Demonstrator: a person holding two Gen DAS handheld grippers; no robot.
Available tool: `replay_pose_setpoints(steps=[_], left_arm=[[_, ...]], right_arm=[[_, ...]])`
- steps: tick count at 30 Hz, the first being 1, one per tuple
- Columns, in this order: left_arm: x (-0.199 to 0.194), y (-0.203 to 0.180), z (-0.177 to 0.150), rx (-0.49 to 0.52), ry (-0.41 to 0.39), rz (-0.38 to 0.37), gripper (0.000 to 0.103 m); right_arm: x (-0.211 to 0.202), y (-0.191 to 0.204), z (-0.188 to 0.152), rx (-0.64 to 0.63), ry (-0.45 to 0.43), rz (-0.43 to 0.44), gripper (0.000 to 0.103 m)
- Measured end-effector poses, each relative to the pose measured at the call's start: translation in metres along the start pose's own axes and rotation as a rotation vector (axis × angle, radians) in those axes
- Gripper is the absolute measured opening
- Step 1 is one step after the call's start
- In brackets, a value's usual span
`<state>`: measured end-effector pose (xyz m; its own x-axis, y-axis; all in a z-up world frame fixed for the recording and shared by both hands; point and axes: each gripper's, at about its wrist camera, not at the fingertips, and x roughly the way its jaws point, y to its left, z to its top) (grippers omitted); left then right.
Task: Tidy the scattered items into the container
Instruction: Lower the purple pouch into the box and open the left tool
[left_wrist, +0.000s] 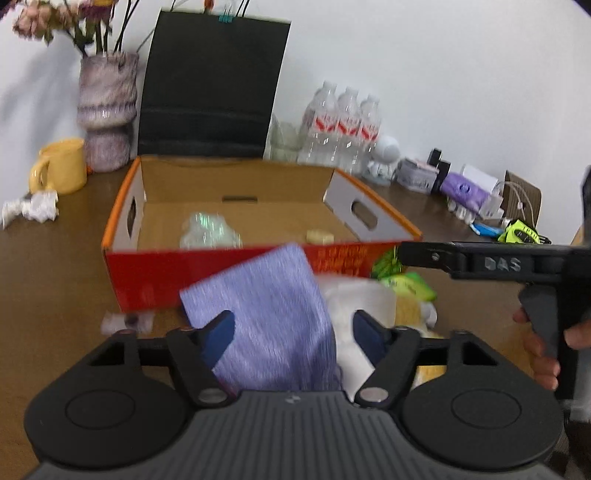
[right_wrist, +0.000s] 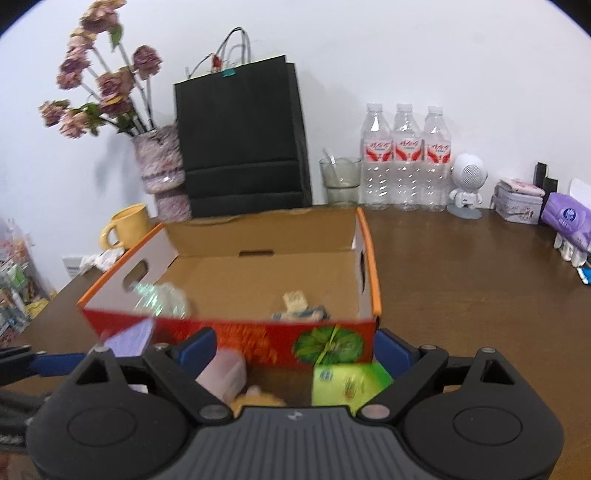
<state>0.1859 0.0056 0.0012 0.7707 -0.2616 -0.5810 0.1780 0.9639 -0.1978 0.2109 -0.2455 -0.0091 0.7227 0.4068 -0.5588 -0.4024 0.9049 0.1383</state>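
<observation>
The left gripper has a lavender cloth between its blue-padded jaws, which are spread wide; the cloth's woven, slightly fuzzy surface stands up in the gap, but motion blur hides whether either pad presses it. It hangs just in front of the cardboard box, an open tray of plain brown board inside, with glossy red outer walls, orange rims and white end flaps cut with oval handle slots. In the box lie a crinkled clear plastic bag and a pale, blocky item.

The right gripper hovers near the box's front wall (printed with a green pumpkin-like picture), jaws spread and holding nothing. Beneath it sit a green packet and a pinkish translucent item.

The table is dark brown wood grain against a white wall. Behind the box stand a matte black paper bag, a mottled purple vase of dried roses, a yellow mug and three clear, ribbed water bottles with red-and-white labels, too small to read. Raised letters, seemingly "DAS", mark the right gripper's body in the left view.
</observation>
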Motion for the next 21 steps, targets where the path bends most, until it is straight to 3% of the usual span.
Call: replay_pose_setpoints(steps=[4,6,9,16,21], left_arm=[[0.009,0.003,-0.005,-0.035,0.036,-0.013,0.045],[0.011,0.005,-0.007,-0.051,0.046,-0.029,0.022],[0.009,0.009,-0.008,-0.077,0.034,-0.032,0.011],[-0.011,0.023,-0.007,-0.104,-0.042,-0.03,0.006],[-0.034,0.022,0.004,-0.071,-0.147,-0.044,0.006]], right_arm=[[-0.003,0.008,-0.015,-0.006,0.024,0.025,0.092],[-0.005,0.013,-0.019,-0.01,0.025,0.035,0.092],[-0.009,0.022,-0.022,-0.029,0.021,0.05,0.092],[-0.002,0.046,-0.021,-0.06,0.038,0.072,0.092],[-0.003,0.052,-0.02,-0.058,0.028,0.066,0.092]])
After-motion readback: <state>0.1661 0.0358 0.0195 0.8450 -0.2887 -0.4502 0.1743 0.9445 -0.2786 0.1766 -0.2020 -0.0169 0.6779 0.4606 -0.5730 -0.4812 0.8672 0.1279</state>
